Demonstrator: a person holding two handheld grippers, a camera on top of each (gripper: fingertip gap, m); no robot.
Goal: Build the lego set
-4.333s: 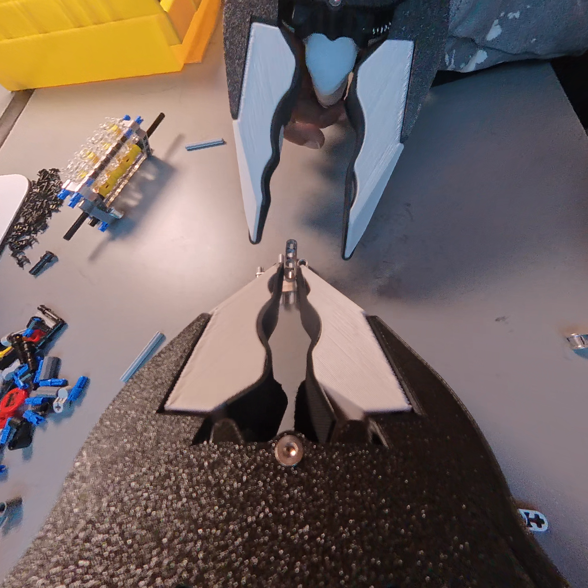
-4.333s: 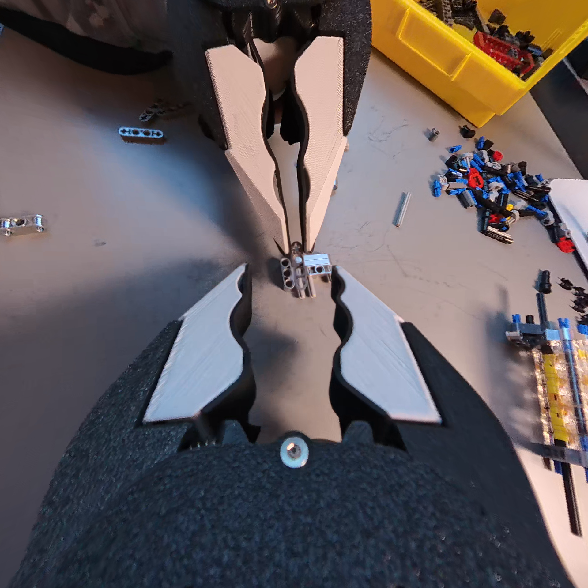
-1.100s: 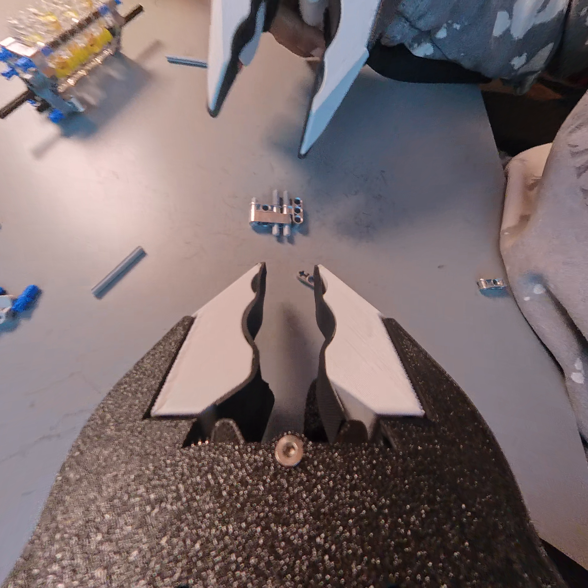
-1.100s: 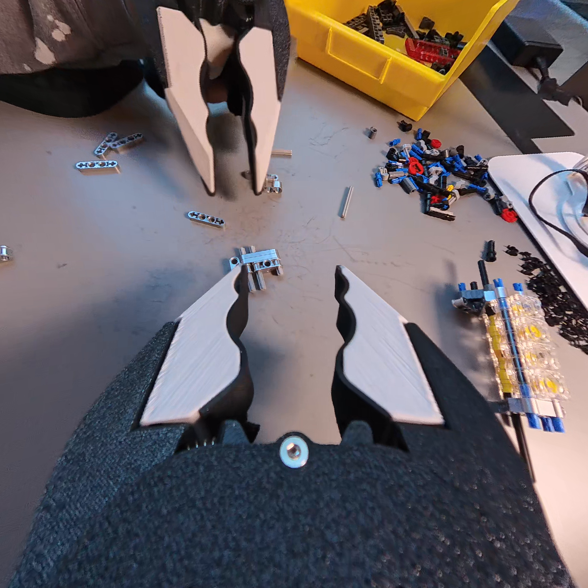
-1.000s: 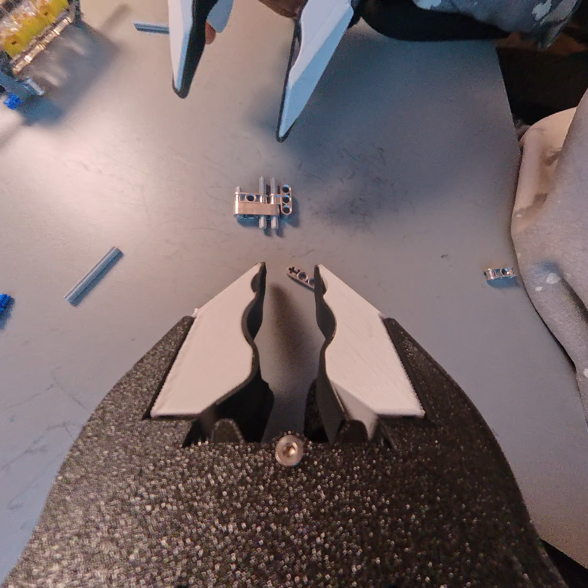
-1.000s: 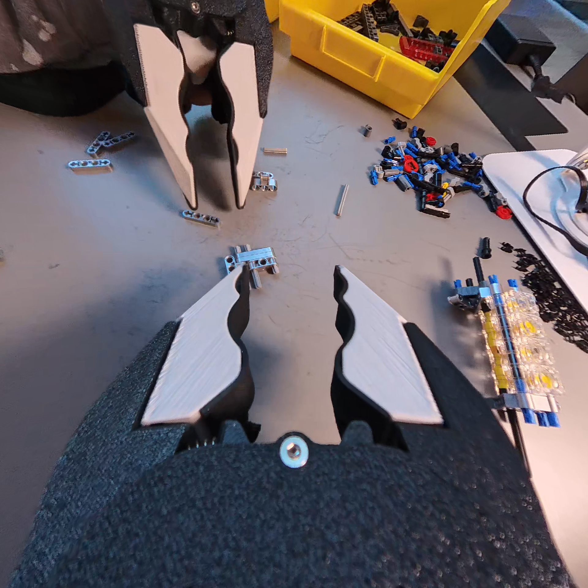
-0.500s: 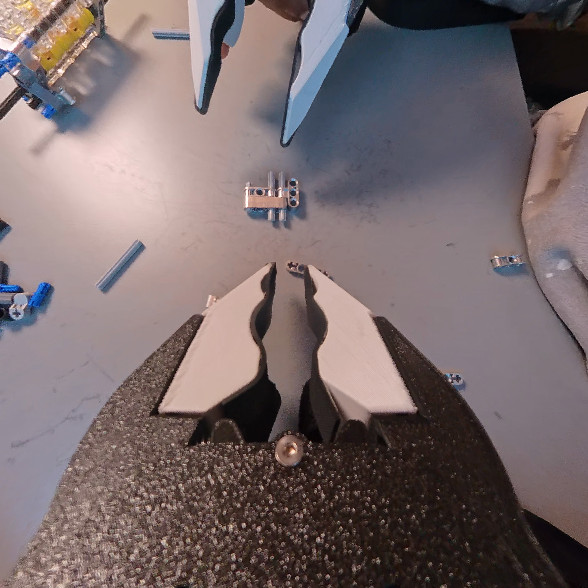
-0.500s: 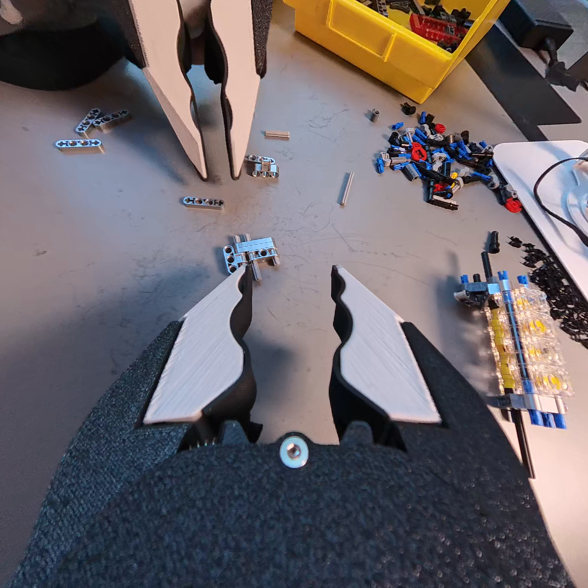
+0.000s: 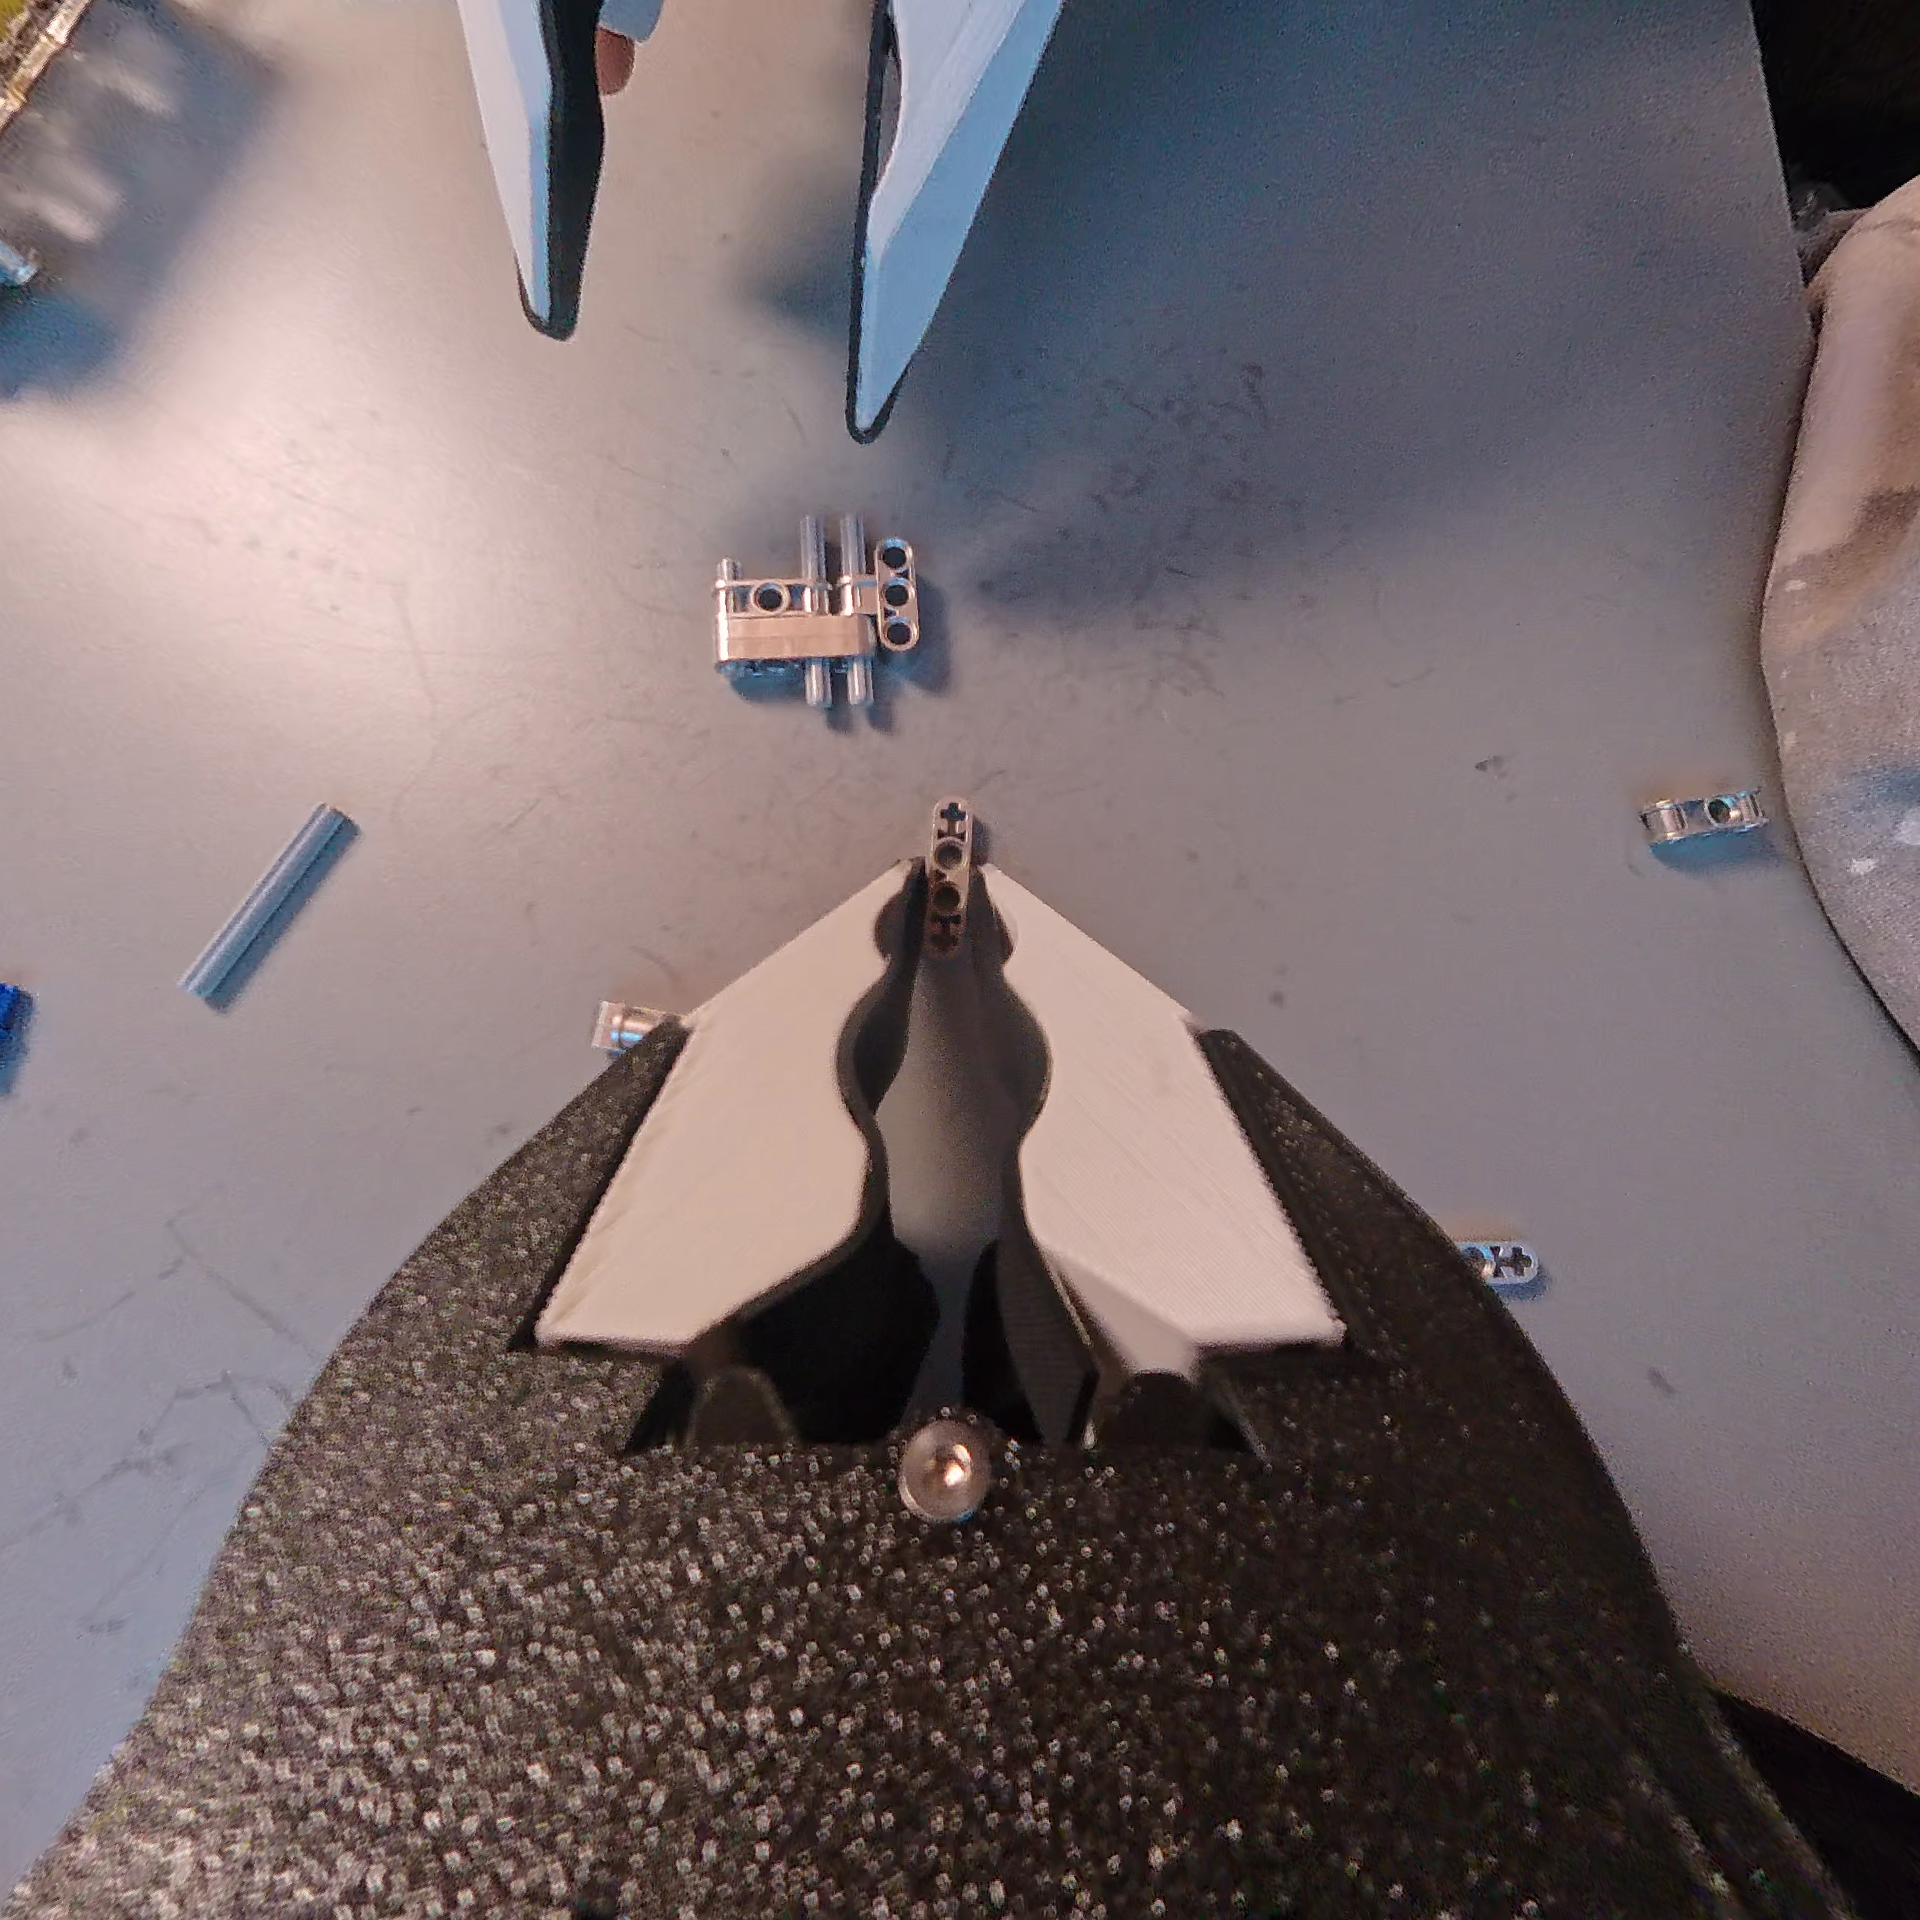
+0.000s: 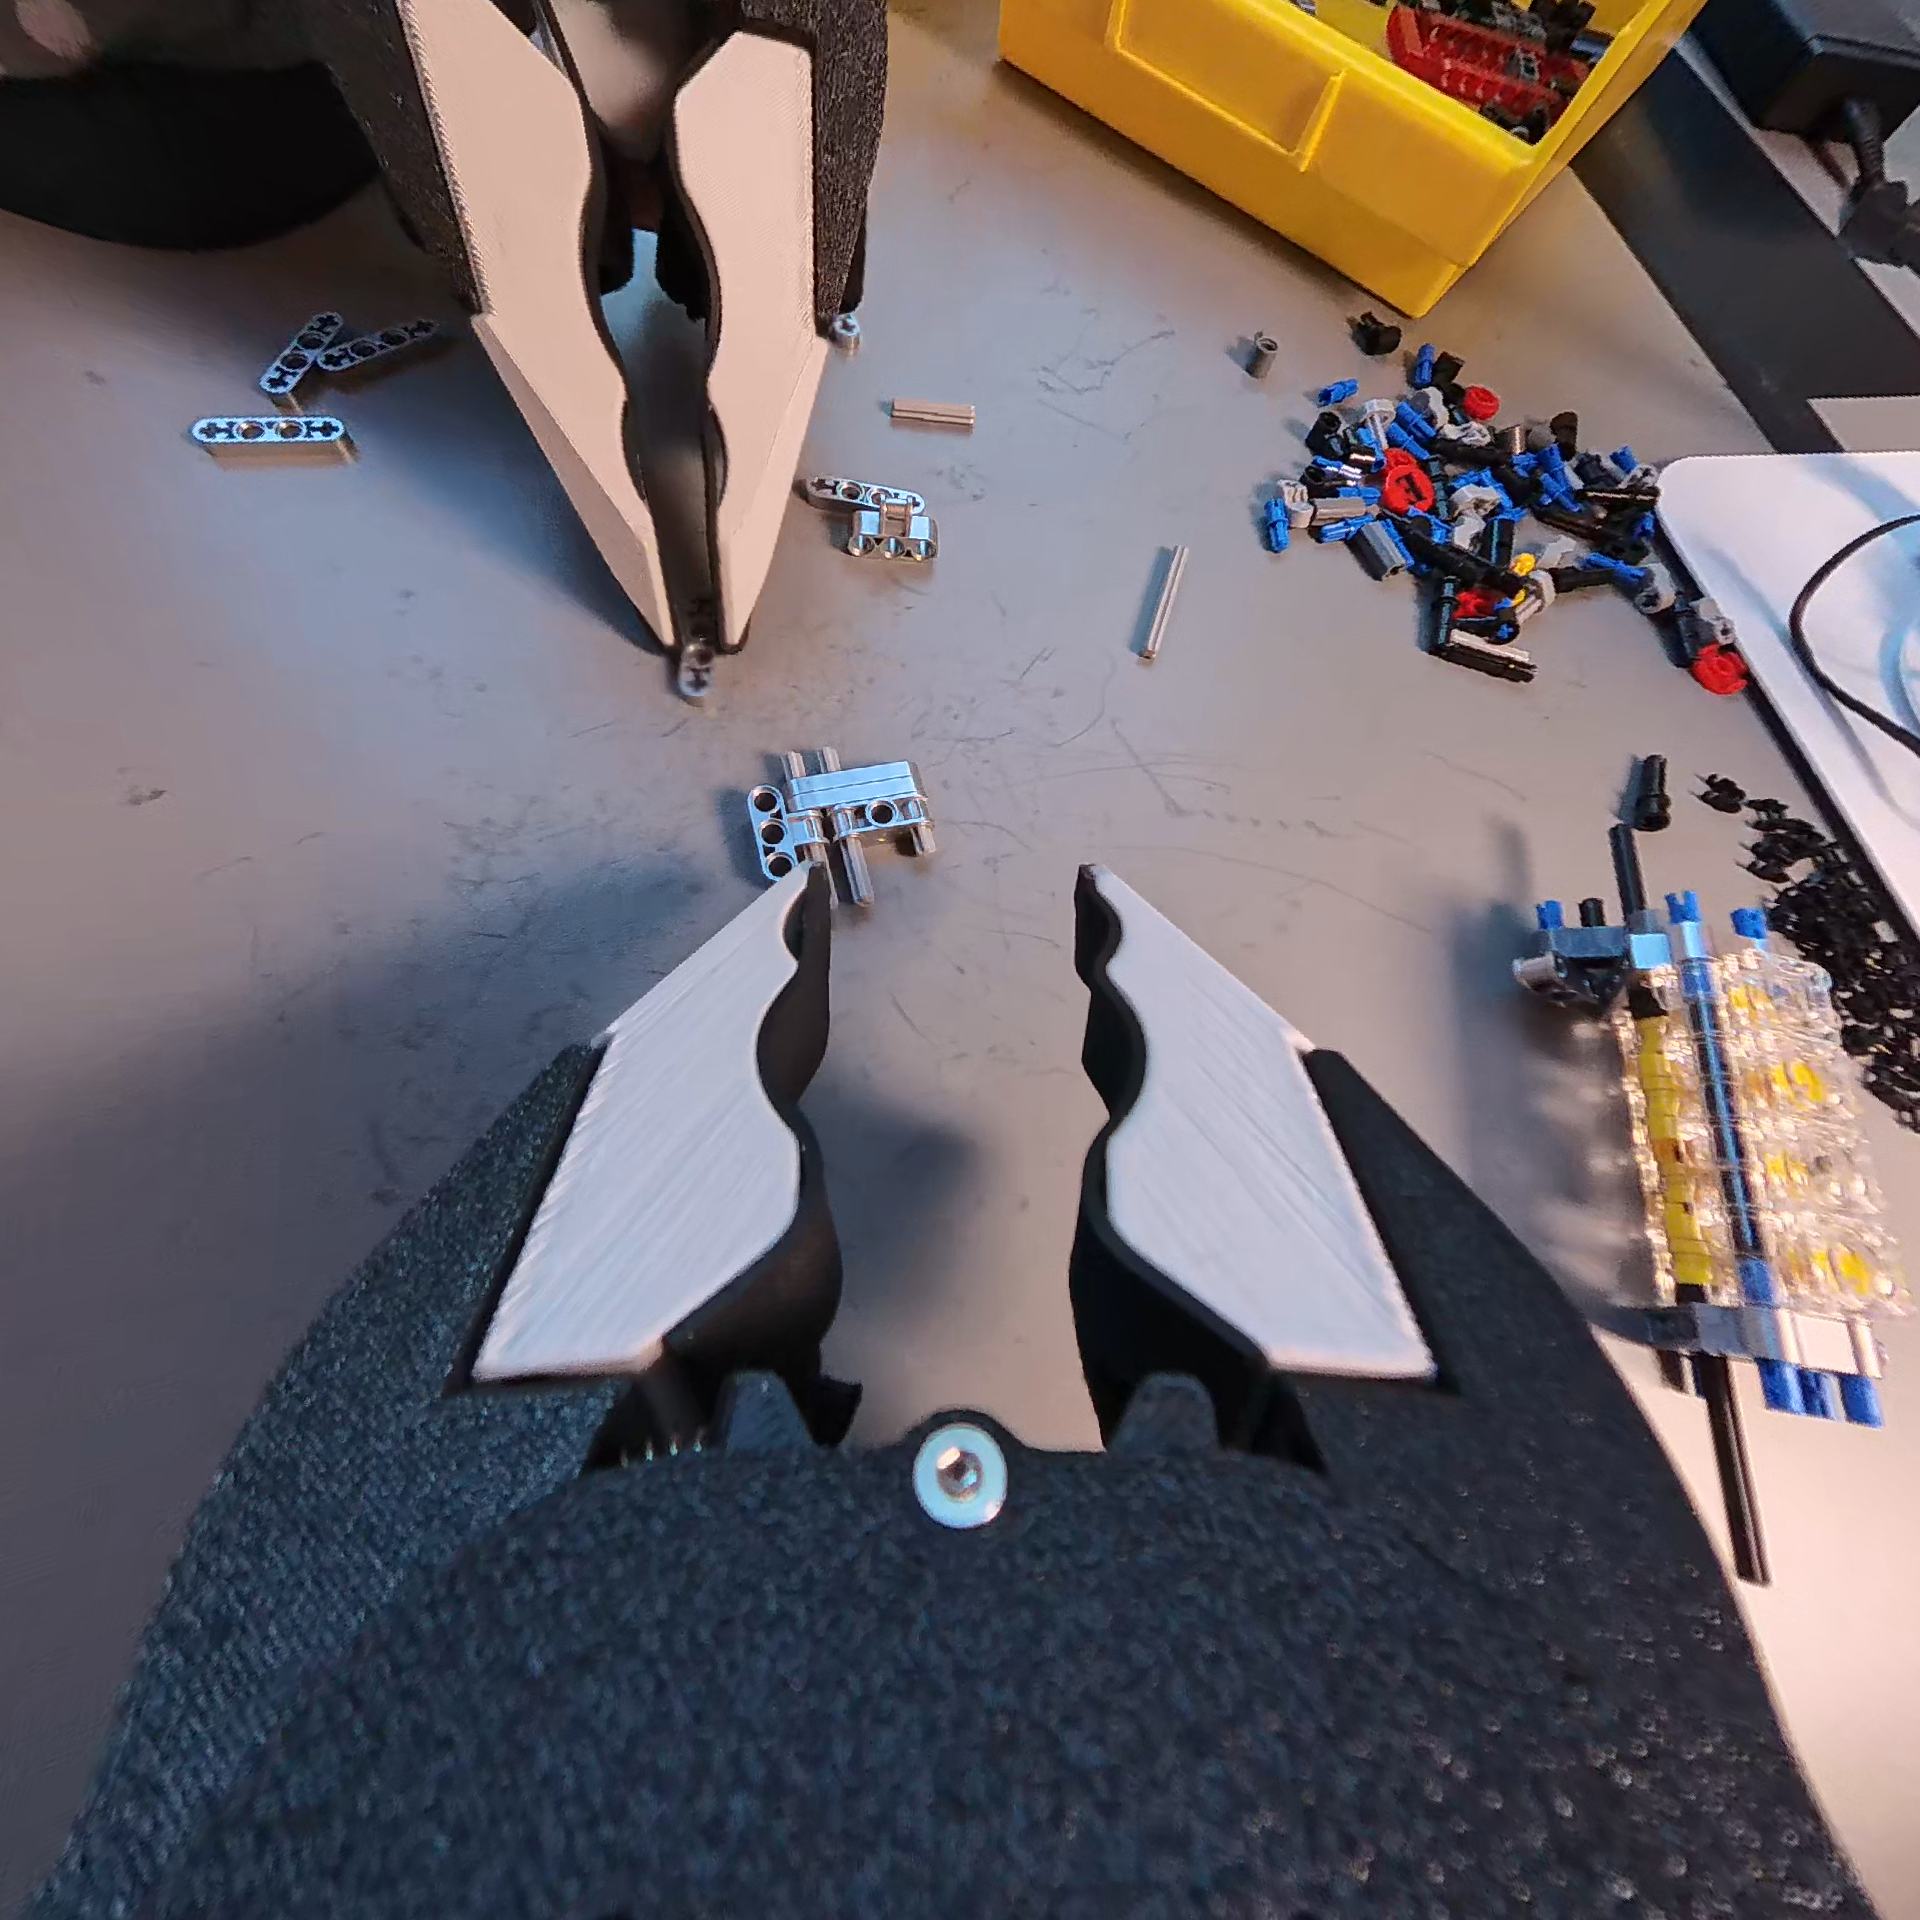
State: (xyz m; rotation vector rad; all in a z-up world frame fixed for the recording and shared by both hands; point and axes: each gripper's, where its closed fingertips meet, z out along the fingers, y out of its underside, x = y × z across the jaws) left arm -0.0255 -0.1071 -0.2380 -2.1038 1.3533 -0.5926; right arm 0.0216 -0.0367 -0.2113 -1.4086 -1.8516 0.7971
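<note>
Pinching a grey beam [image 9: 951, 857] by one end, the left gripper [image 9: 948, 873] hovers over the counter [image 9: 1299, 582]. The right gripper [image 10: 951, 883], fingers spread and empty, sits just near of a small grey assembly [image 10: 842, 810].

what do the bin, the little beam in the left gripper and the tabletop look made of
Bin: glossy yellow plastic, moulded walls. Beam in the left gripper: likely grey plastic with a slight sheen and moulded holes. Tabletop: smooth grey, scuffed; material unclear.

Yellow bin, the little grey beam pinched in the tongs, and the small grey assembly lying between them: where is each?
Yellow bin [image 10: 1299, 156]: right wrist view, front wall.
Beam [image 9: 951, 836]: left wrist view, its free end.
Assembly [image 9: 805, 613]: left wrist view, its flat block.
</note>
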